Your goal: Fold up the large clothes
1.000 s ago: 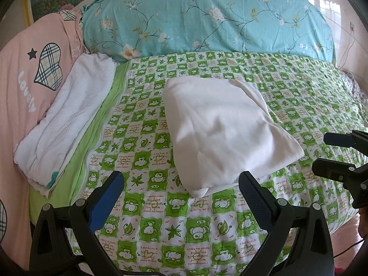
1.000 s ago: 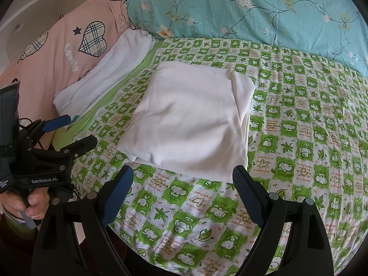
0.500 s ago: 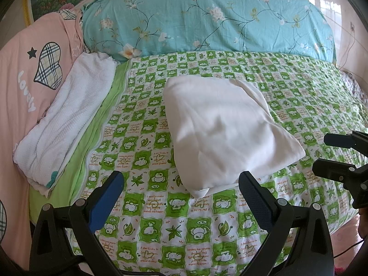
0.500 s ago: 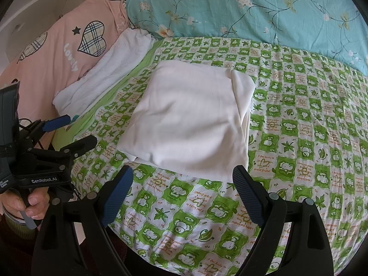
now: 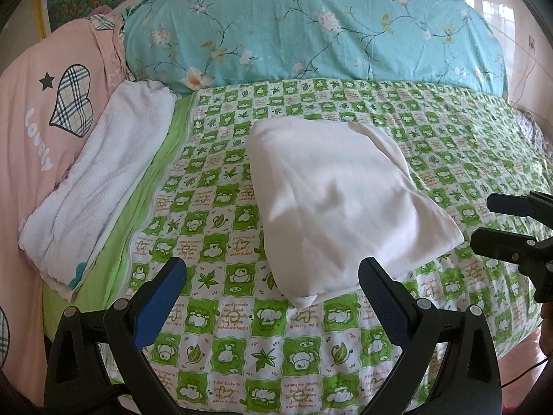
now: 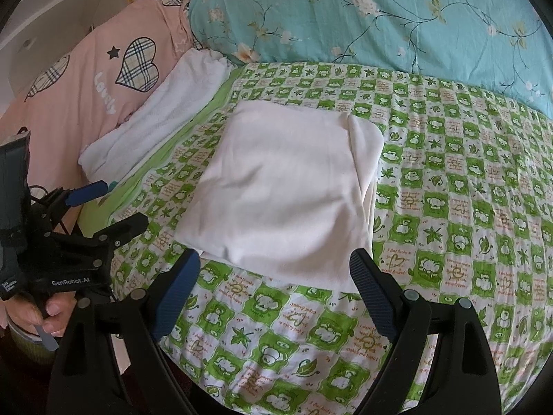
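Observation:
A white garment [image 5: 338,197] lies folded into a flat rectangle on the green checked bedsheet [image 5: 242,352]; it also shows in the right wrist view [image 6: 287,193]. My left gripper [image 5: 271,285] is open and empty, hovering just short of the garment's near corner. My right gripper [image 6: 274,278] is open and empty, just short of the garment's near edge. Each gripper shows in the other's view: the right one [image 5: 484,221] at the right edge, the left one [image 6: 110,205] at the left with a hand holding it.
A rolled white towel [image 5: 100,193] lies left of the garment beside a pink pillow [image 5: 45,131] with a plaid heart. A large blue floral duvet [image 5: 311,31] lies across the far side. The bed's near edge drops off below the grippers.

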The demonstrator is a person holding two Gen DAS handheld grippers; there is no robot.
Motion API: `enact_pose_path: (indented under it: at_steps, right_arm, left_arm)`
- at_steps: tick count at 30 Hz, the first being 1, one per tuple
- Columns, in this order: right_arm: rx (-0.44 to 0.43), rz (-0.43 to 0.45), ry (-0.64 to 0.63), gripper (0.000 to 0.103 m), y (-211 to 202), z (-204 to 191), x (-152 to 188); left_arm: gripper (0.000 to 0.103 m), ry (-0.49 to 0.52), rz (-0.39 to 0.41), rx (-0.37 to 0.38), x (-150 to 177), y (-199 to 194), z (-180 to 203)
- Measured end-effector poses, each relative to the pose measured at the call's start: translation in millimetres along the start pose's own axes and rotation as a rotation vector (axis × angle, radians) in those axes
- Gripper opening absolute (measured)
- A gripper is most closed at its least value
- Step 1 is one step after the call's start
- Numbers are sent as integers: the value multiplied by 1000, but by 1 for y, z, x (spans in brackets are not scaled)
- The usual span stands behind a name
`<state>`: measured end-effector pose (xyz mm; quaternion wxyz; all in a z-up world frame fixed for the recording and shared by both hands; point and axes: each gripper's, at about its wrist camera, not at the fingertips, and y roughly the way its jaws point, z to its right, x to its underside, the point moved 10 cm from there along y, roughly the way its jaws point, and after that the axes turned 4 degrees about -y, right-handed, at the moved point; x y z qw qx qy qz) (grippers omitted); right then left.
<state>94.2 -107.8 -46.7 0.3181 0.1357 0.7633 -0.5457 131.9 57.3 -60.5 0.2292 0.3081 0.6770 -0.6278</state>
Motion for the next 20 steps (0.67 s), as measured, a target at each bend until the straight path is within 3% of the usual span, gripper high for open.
enact_pose_path:
  at_steps: [20]
  right_arm:
    - [-9,-17,33,88,14,9,-3]
  left_arm:
    - [100,-6,-12,-4,-6,11,1]
